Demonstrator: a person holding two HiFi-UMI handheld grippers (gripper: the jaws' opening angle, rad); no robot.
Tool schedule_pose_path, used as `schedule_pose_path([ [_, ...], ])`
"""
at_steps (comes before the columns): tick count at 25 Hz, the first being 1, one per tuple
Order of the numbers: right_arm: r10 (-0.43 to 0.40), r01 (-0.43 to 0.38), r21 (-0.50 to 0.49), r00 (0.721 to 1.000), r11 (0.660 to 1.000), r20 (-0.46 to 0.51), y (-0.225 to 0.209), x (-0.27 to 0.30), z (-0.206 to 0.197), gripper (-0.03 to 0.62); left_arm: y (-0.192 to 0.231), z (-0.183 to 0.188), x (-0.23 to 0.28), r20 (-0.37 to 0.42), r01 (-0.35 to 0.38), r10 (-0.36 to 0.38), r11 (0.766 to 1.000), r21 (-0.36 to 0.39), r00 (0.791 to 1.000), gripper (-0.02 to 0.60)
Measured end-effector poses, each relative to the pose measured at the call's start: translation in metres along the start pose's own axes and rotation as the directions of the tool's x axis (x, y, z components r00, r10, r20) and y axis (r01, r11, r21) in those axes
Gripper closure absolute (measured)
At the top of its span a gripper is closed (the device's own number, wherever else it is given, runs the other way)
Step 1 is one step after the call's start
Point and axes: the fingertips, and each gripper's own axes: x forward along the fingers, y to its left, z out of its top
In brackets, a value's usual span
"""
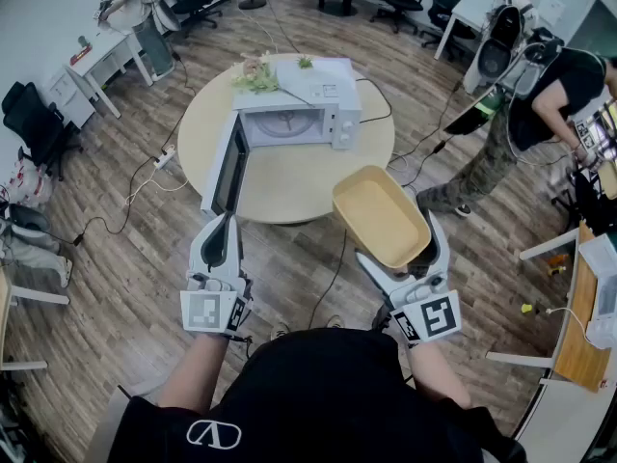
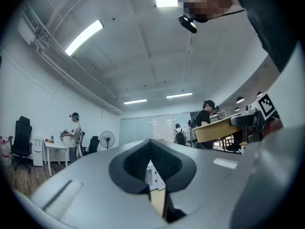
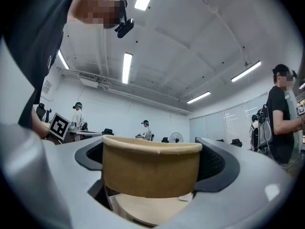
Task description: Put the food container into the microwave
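Note:
A tan food container [image 1: 381, 216] hangs in the air in front of the round table, empty and tilted, with my right gripper [image 1: 405, 258] shut on its near wall. In the right gripper view the container [image 3: 151, 171] fills the gap between the black pads [image 3: 217, 165]. A white microwave [image 1: 299, 112] stands on the table [image 1: 289, 177] with its door [image 1: 224, 167] swung wide open toward me. My left gripper [image 1: 220, 242] is held low at the left, below the door, its jaws pressed together on nothing [image 2: 151, 163].
A plant [image 1: 255, 73] sits on the table behind the microwave. Cables run over the wooden floor [image 1: 145, 177]. A person [image 1: 540, 104] stands at the right by a desk [image 1: 583, 336]. Office chairs and desks line the room's far edge.

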Motion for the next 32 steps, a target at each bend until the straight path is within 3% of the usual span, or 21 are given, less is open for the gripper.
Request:
schedule_pose_path([
  [17,0.027,-0.027,0.019,0.999,0.999,0.018,0.009,0.001,0.004,0.025,-0.004,0.001,-0.009,-0.006,-0.001,0.001,1.000,-0.007,1.000,0.580],
  [25,0.063,-0.063,0.014,0.997,0.998,0.045,-0.002,0.002,0.003,0.026,-0.016,0.007,-0.010,-0.003,-0.045,0.045,0.999,0.024,0.999,0.580],
  [32,0.142,-0.146,0.043,0.986,0.988,0.083,-0.019,0.002,0.000,0.026,-0.042,0.008,-0.013,-0.007,-0.113,0.114,0.991,0.074,0.993,0.580],
])
